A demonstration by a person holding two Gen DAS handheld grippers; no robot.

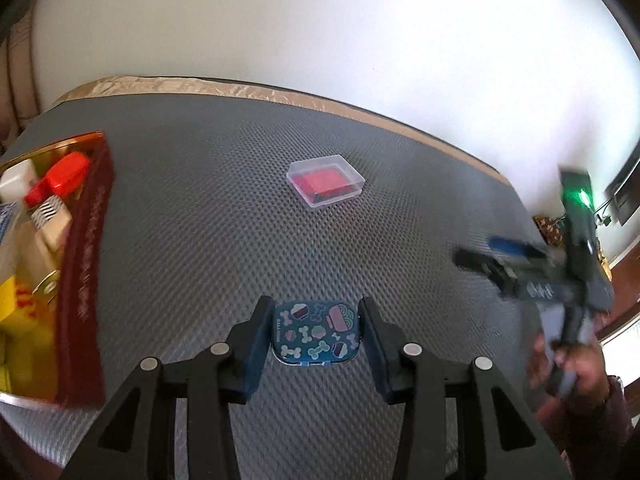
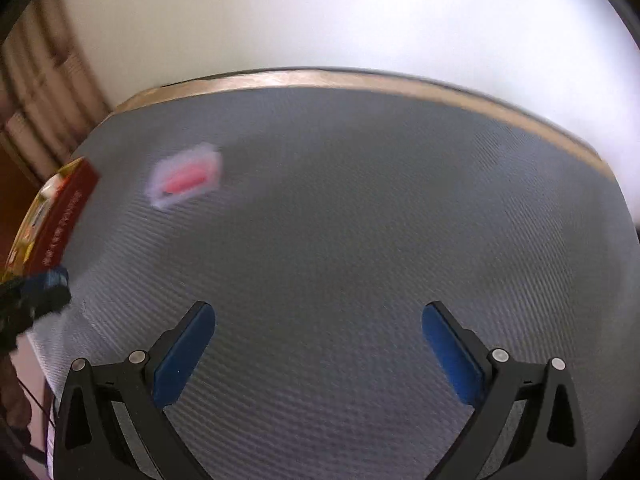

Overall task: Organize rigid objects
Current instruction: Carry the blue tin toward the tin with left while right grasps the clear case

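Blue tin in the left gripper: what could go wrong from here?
1. The left gripper pinches the blue tin only by its side edges, so it might twist or slip in transit.
2. The red box looks crowded; the tin may not seat flat.
3. The open right gripper is close by, so the hands could collide.

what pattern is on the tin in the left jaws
Teal tin with cartoon bones and food bowls; left wrist view shows it best.

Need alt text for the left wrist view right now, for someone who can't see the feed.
The left gripper clamps a small teal tin printed with bones and bowls, above a grey textured mat. A clear plastic case with a red insert lies farther out; a red box of assorted items sits left, and the blurred right gripper is at right.
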